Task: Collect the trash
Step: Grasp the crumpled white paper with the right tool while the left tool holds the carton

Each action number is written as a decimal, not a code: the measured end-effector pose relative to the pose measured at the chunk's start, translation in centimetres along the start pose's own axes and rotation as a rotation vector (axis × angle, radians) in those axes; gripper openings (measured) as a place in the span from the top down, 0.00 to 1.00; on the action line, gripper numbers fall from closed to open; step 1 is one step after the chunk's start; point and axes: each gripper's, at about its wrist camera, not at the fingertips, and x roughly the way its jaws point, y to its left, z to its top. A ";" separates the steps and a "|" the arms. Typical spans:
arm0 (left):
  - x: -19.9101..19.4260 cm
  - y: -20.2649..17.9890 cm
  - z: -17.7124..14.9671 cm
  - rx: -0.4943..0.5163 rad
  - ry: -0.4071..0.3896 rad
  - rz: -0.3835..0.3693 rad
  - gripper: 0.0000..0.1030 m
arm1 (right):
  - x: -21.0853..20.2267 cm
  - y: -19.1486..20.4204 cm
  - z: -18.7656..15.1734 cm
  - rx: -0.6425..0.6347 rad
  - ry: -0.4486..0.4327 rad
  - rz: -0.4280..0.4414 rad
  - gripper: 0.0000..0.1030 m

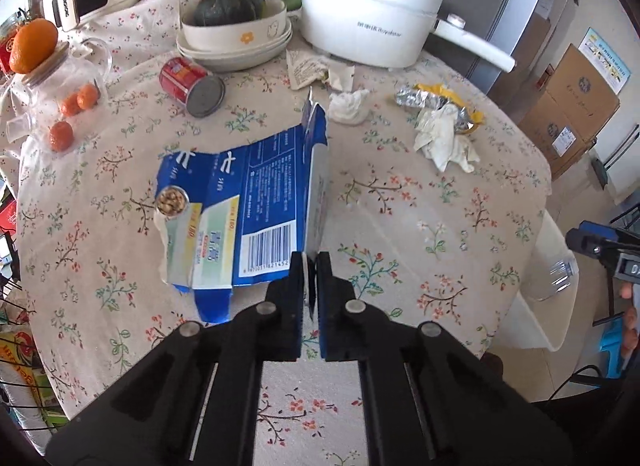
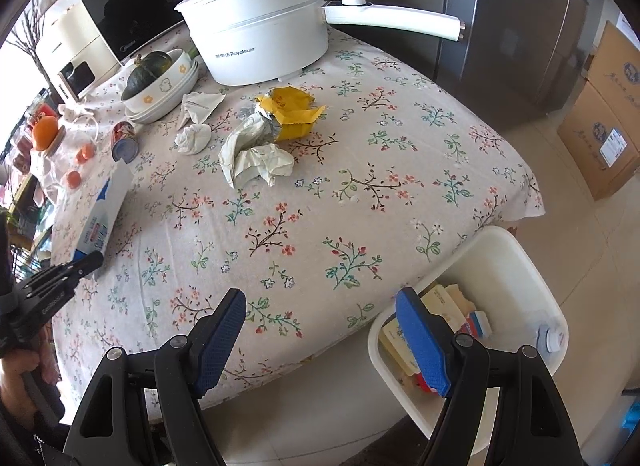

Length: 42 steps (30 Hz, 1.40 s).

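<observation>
The left gripper (image 1: 309, 266) has its fingers (image 1: 295, 274) closed on the thin bottom edge of the carton (image 1: 256, 201), a flattened blue box held just above the table (image 1: 420, 201) at the centre of the left wrist view. My worry is that pinch: it bites only a sliver of card near the barcode corner, so the wide torn panel hanging off to the left could swing, twist the edge out of the pads and drop the carton short of the bin (image 2: 516, 262). The trailing flap might also catch the can (image 1: 192, 85) at the upper left on the way across. The carton is creased, ripped along its pale left side, and folded so one white panel stands upright. The right gripper (image 2: 320, 330) waits at the bottom of its own view, fingers spread wide with nothing between them, over the table edge and bin
</observation>
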 end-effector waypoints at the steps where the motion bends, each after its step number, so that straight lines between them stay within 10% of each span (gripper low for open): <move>1: -0.6 -0.1 0.1 -0.003 -0.016 -0.009 0.94 | 0.0 0.0 0.0 0.002 -0.002 -0.002 0.23; 27: -7.4 5.0 2.6 -0.079 -0.215 0.003 0.95 | 12.3 6.8 10.7 0.117 0.016 0.012 0.24; 31: -7.3 5.2 2.6 -0.089 -0.213 -0.006 0.95 | 13.9 6.6 10.9 0.157 0.023 -0.006 0.31; 35: -6.9 5.0 2.6 -0.084 -0.200 -0.003 0.95 | 13.8 6.6 10.9 0.139 0.007 0.019 0.69; 42: -6.7 3.9 2.5 -0.066 -0.199 -0.013 0.95 | 12.4 6.2 10.0 0.105 0.037 0.032 0.75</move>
